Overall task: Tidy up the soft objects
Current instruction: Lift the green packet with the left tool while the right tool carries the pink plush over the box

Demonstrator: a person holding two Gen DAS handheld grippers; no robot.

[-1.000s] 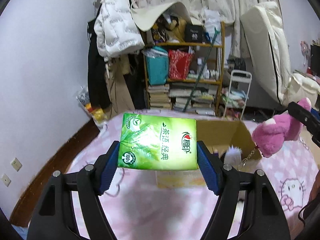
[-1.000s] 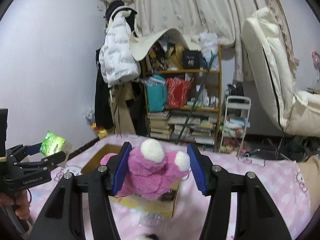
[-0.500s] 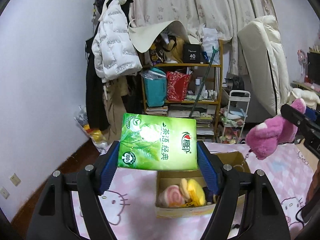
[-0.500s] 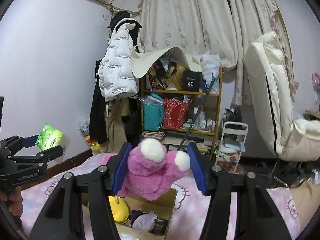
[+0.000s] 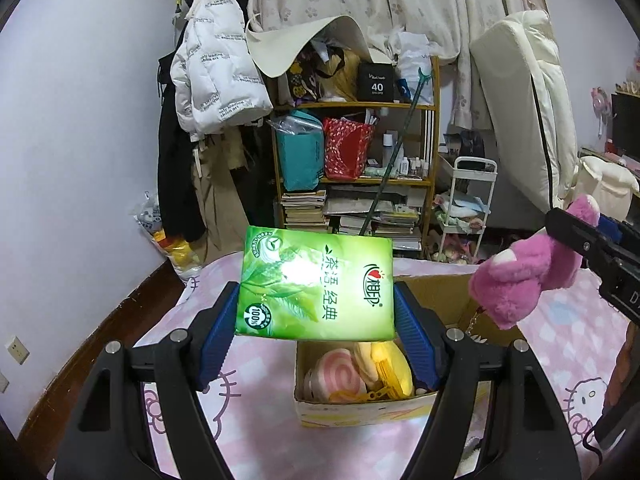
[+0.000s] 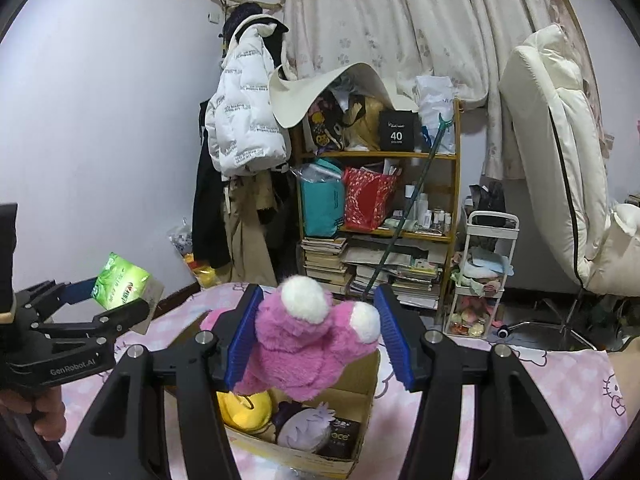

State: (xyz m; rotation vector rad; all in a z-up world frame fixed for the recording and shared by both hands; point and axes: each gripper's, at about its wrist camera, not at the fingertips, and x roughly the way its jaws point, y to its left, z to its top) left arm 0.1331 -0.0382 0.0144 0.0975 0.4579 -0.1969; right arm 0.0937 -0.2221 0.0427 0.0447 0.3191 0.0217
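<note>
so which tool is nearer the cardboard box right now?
Right, I think. The right tool holds the pink plush just above the cardboard box. The left tool, gripping the green tissue pack, sits higher and further back.

The cardboard box (image 5: 362, 410) stands on the bed (image 5: 248, 420), and in it lie a swirl cushion (image 5: 334, 378) to the left and a plush (image 5: 390, 362) just beside it on the right; above the box's near left corner the tissue pack (image 5: 316, 286) sits between the pads of the left hand-held gripper (image 5: 316, 340); the plush toy (image 6: 308, 344) hangs over the box in the right hand-held gripper (image 6: 316, 344); behind the bed stands a shelf (image 5: 356, 176), with a jacket (image 5: 216, 64) hanging to its left and a cart (image 5: 466, 208) to its right.
</note>
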